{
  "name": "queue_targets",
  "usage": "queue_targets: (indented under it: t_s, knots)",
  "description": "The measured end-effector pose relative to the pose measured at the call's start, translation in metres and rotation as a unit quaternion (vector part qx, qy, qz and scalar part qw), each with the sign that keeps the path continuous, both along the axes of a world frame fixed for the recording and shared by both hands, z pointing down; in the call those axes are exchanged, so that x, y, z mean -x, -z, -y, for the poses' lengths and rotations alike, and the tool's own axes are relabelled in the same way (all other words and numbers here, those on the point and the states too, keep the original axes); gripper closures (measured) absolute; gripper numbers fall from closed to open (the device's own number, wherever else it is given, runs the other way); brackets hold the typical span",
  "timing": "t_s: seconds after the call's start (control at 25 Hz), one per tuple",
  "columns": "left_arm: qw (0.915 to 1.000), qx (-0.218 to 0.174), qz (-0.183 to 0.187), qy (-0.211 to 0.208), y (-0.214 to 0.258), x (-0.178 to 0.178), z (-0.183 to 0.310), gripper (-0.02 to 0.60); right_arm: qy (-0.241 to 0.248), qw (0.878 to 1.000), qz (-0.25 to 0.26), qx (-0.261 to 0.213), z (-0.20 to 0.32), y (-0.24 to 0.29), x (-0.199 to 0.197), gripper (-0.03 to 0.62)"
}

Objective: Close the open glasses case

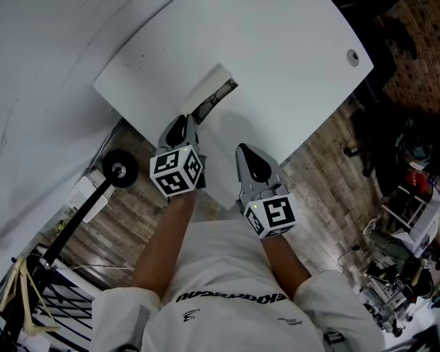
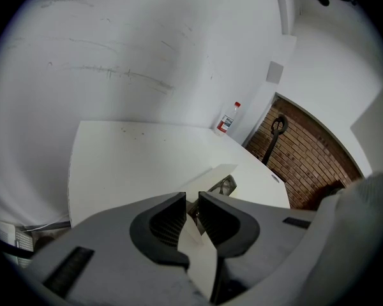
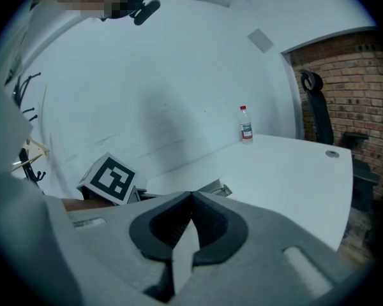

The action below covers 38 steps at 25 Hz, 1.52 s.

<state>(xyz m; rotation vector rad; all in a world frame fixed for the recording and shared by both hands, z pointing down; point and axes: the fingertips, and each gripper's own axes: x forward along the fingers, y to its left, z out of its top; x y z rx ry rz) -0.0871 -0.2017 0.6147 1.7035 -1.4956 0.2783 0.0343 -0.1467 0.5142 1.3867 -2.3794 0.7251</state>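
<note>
White T-shirt point(image 1: 227, 270), dark lettering; left hand-held gripper point(image 1: 189, 119), right hand-held gripper point(image 1: 243, 149) grey

Soft, even indoor light, with heavy fisheye warp in every view.
The broad white laminate table point(image 1: 279, 42) and the pale curved wall point(image 2: 147, 56) read evenly bright with only faint, diffuse shadows, while the red-brown brick wall point(image 2: 306, 164) and the wood-plank floor point(image 1: 337, 182) fall dim. A black vignette rings both gripper views, straight edges bow, and the foreground nearest each lens is soft.
</note>
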Motion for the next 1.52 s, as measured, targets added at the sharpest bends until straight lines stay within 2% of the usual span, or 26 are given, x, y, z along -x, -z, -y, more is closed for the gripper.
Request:
queue_targets:
  t_s: [1.2,1.52]
  knots:
    - [0.9999,0.005,-0.004,-0.012,-0.010,-0.020,-0.019,0.523,0.002,1.000,-0.008,-0.006,-0.009,0.001,-0.015,0.595]
    - [0.9997,0.002,0.009,-0.024,-0.014,-0.026,-0.021,0.523,0.001,1.000,-0.008,-0.004,-0.010,0.001,-0.019,0.595]
